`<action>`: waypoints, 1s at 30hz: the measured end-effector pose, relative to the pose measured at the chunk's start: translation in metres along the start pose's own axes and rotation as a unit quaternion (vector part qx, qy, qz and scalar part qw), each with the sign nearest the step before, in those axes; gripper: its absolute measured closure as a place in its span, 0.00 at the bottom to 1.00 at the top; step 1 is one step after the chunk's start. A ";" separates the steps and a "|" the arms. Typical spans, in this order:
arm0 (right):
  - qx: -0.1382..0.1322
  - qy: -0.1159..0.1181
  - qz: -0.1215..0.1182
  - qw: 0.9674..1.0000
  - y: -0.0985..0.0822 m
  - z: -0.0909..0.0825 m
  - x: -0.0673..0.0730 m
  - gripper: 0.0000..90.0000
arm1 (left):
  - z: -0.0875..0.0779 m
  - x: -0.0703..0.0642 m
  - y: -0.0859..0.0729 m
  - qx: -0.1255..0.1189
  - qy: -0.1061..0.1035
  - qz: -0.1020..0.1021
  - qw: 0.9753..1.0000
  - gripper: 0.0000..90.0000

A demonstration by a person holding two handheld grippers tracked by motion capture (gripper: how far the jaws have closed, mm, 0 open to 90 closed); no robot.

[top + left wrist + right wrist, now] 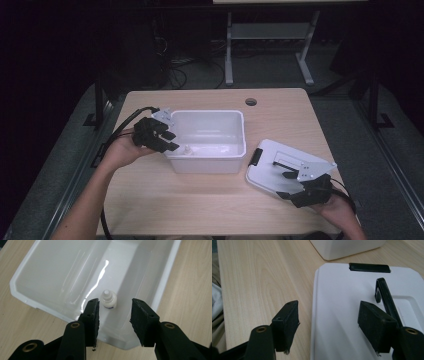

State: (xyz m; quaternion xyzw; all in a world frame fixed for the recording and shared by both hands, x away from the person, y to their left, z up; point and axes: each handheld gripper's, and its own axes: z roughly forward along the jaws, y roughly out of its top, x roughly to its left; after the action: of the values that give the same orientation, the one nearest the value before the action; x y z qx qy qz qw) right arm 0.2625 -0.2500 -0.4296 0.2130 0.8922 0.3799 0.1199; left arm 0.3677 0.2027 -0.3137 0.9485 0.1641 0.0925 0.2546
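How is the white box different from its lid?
The box is deep and open on top, with a small bottle standing inside; the lid is flat and lies on the table beside it. The lid has black latches and a handle; the box looks plain. Both are white plastic.

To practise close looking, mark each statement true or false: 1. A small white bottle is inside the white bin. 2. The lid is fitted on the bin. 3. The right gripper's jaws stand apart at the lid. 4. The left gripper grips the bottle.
1. True: the small white bottle stands upright on the floor of the white bin.
2. False: the lid lies flat on the table, to the right of the bin, which is open at the top.
3. True: the right gripper has its jaws apart, one over the lid and one over the table beside the lid's edge.
4. False: the left gripper is at the bin's rim with nothing between its jaws.
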 end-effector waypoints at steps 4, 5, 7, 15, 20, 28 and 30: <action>-0.001 -0.004 0.003 1.000 0.000 -0.002 -0.001 0.36 | -0.010 -0.006 -0.002 0.003 0.006 0.012 1.000 0.64; -0.002 -0.005 0.006 1.000 0.000 -0.003 -0.001 0.36 | -0.012 -0.007 -0.002 0.002 0.007 0.014 1.000 0.64; -0.003 -0.007 0.003 1.000 0.000 -0.003 -0.002 0.36 | -0.017 -0.009 -0.003 -0.001 0.007 0.016 1.000 0.64; -0.006 -0.010 0.005 1.000 0.000 -0.005 -0.003 0.36 | -0.031 -0.026 -0.006 -0.007 0.011 0.030 0.999 0.63; -0.008 -0.010 0.008 1.000 0.000 -0.007 -0.002 0.36 | -0.036 -0.036 -0.009 -0.009 0.011 0.039 0.999 0.63; -0.004 -0.010 0.011 1.000 0.000 -0.006 -0.002 0.36 | -0.039 -0.051 -0.022 -0.024 0.012 0.040 0.999 0.62; -0.004 -0.011 0.009 1.000 0.000 -0.006 -0.002 0.36 | -0.039 -0.054 -0.025 -0.027 0.012 0.040 0.999 0.61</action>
State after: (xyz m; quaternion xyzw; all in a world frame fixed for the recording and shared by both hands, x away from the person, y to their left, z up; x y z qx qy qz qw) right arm 0.2622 -0.2546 -0.4253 0.2244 0.8873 0.3824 0.1271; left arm 0.3010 0.2218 -0.2983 0.9459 0.1267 0.1183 0.2742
